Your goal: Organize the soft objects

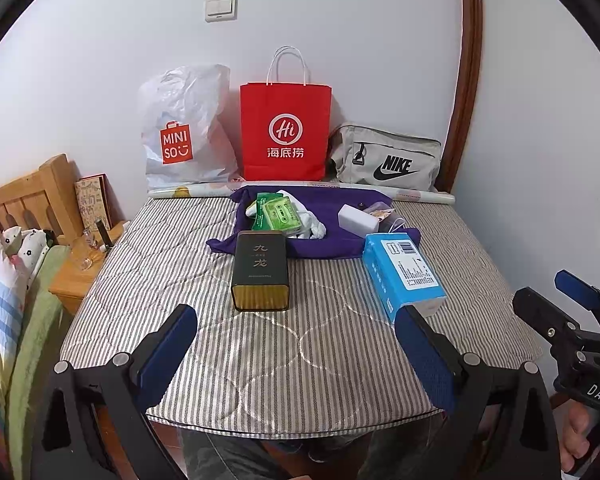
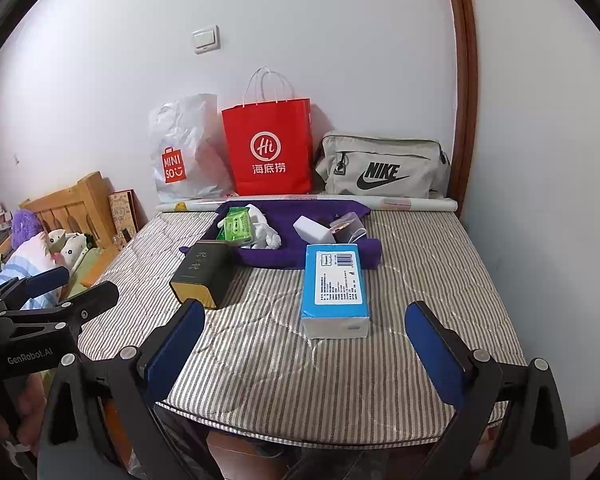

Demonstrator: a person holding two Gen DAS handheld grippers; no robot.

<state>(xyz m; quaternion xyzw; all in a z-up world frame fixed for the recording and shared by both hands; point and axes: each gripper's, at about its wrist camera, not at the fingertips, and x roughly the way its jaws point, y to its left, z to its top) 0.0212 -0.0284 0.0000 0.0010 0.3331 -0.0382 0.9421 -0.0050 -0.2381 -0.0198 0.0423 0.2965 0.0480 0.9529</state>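
on striped quilted pad [image 1: 260,360], we hold left gripper [image 1: 296,340] and right gripper [image 2: 304,344] low at near edge, both spread wide, gripping nothing. ahead, purple cloth [image 1: 332,240] lies crumpled at far side, carrying green packets [image 1: 278,216], white cloth [image 1: 312,228], white charger [image 1: 354,218]. dark tin [image 1: 262,270] and blue tissue pack [image 1: 400,272] lie at cloth's near edge. red paper bag [image 1: 286,132] stands against wall between white plastic bag [image 1: 184,128] and grey nike bag [image 1: 386,160].

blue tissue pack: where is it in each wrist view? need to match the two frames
Left wrist: blue tissue pack sits right of centre on the striped mattress, angled, just beyond the left gripper's right finger.
Right wrist: blue tissue pack near centre, lying lengthwise, ahead of the right gripper.
Shared landmark: red paper bag against the wall.
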